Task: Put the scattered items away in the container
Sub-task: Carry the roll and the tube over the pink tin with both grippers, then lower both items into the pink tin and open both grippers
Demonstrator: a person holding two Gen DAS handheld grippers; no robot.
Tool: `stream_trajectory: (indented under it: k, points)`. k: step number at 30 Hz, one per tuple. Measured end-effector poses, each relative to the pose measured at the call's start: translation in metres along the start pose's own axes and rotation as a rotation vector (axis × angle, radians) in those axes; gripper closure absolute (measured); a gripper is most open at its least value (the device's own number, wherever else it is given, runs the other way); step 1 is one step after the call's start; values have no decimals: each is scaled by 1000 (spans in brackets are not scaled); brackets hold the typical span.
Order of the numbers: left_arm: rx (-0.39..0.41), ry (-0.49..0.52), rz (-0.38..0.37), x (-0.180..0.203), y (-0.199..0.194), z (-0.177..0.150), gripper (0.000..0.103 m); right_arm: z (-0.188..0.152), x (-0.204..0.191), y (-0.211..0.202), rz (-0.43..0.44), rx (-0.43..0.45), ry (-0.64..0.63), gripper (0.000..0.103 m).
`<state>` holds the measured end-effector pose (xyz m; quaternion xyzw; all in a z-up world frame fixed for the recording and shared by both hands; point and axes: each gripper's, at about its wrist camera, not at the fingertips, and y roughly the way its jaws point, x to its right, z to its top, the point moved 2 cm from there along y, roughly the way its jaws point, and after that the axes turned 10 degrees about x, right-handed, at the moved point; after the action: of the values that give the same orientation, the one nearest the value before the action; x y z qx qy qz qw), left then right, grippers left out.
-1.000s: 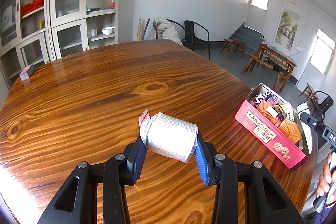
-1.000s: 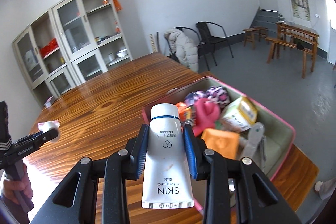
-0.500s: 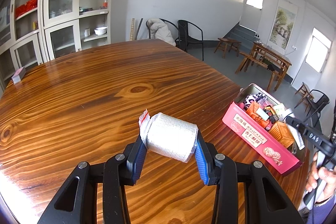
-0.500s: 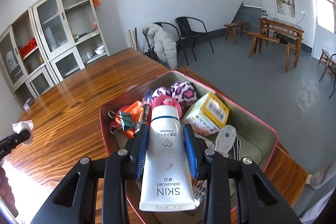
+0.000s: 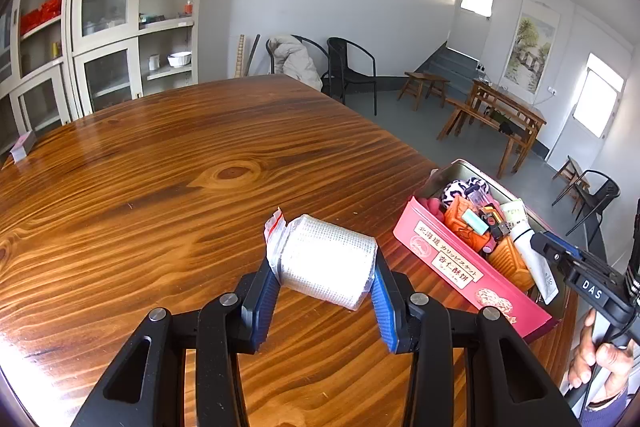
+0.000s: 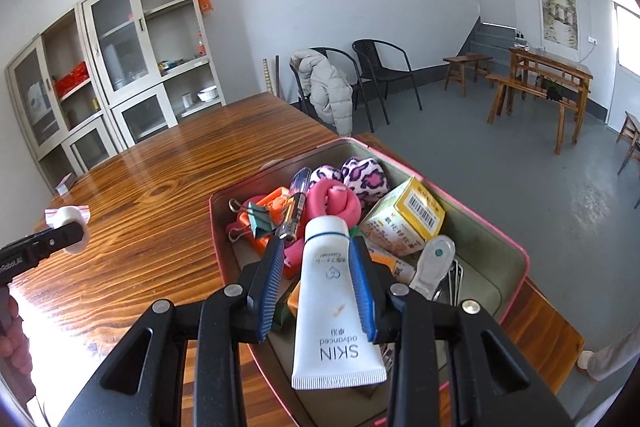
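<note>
My left gripper point(image 5: 324, 265) is shut on a white gauze roll point(image 5: 326, 265) in a clear wrapper, held above the wooden table point(image 5: 160, 187). The pink tin point(image 5: 460, 267) stands to its right near the table edge, filled with several small items. In the right wrist view my right gripper point(image 6: 318, 259) is shut on a white cleanser tube point(image 6: 334, 303), cap pointing forward, held over the open tin point(image 6: 508, 247). Below the tube lie a pink rolled item point(image 6: 334, 201), a leopard-print scrunchie point(image 6: 362, 177), a yellow box point(image 6: 404, 219) and binder clips point(image 6: 250, 221). The left gripper with the gauze roll point(image 6: 66, 217) shows at the far left.
A small card box point(image 5: 23, 145) lies at the table's far left edge. Cabinets point(image 5: 112, 39) stand behind the table, and black chairs point(image 6: 380, 75), one draped with a coat, beyond it. A person's hand point(image 5: 596, 359) grips the right tool handle.
The right gripper with the tube has moved from the tin's near rim to over its contents. In the left wrist view the tin has shifted left and closer, and the gauze roll stays clamped.
</note>
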<state>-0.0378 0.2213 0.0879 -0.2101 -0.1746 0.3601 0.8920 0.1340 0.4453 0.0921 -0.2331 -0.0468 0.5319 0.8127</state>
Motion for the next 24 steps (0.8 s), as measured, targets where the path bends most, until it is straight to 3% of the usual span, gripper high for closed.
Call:
stream_trajectory:
  k: [11,19,24]
  points:
    - [2,7,-13,18,4,0,59,-5,11,-3,42,-13,37,66]
    - [12,11,-31,33,4,4,59,-8,23,-4,158,-24,120,63]
    - [8,21,-63,49,13,10,59,-10,30,-5,118,-12,123,63]
